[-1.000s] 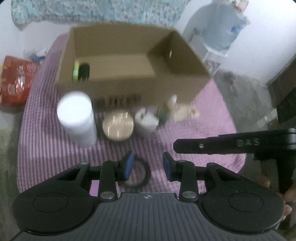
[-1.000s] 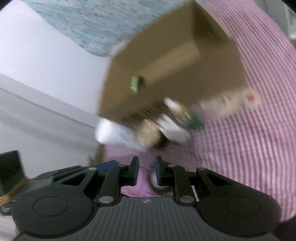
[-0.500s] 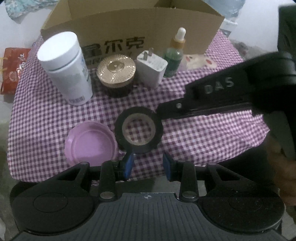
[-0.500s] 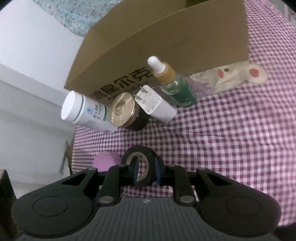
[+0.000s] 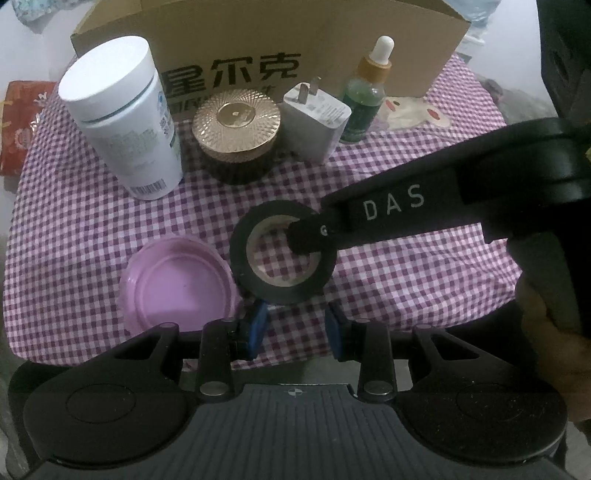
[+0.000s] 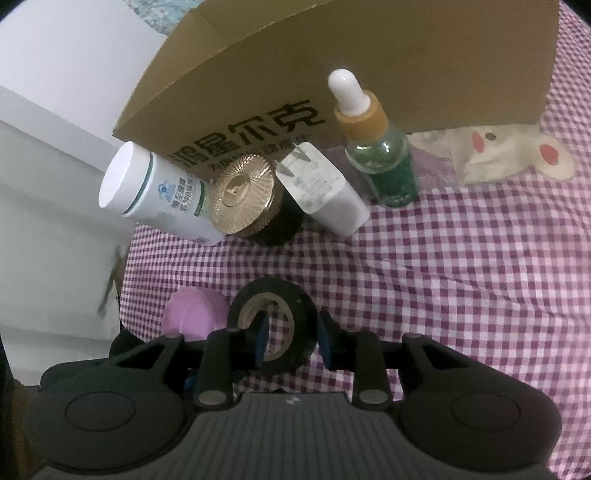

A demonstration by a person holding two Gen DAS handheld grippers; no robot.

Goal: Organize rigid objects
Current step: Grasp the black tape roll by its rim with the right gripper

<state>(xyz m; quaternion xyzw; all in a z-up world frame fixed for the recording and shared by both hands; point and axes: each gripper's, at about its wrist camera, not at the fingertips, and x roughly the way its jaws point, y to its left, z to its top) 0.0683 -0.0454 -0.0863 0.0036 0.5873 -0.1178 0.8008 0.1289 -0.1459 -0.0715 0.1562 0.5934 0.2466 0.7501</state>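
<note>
A black tape roll (image 5: 282, 254) lies flat on the purple checked cloth (image 5: 424, 280), beside a pink lid (image 5: 177, 288). My right gripper (image 6: 291, 338) reaches in from the right. One of its fingers (image 5: 306, 238) stands inside the roll's hole and the other outside the wall (image 6: 295, 314). Its jaws are opening, with the roll's wall between them and the pads not pressing. My left gripper (image 5: 295, 326) hovers open just in front of the roll, nothing between its blue pads.
Behind the roll stand a white bottle (image 5: 122, 122), a gold-lidded jar (image 5: 236, 129), a white charger (image 5: 314, 122) and a green dropper bottle (image 5: 365, 99), all against a cardboard box (image 5: 277, 33). A red packet (image 5: 18, 125) lies off the left edge.
Both grippers have come down close to the cloth. The right gripper slid over the tape roll, one finger going into its hole, and its jaws have spread apart.
</note>
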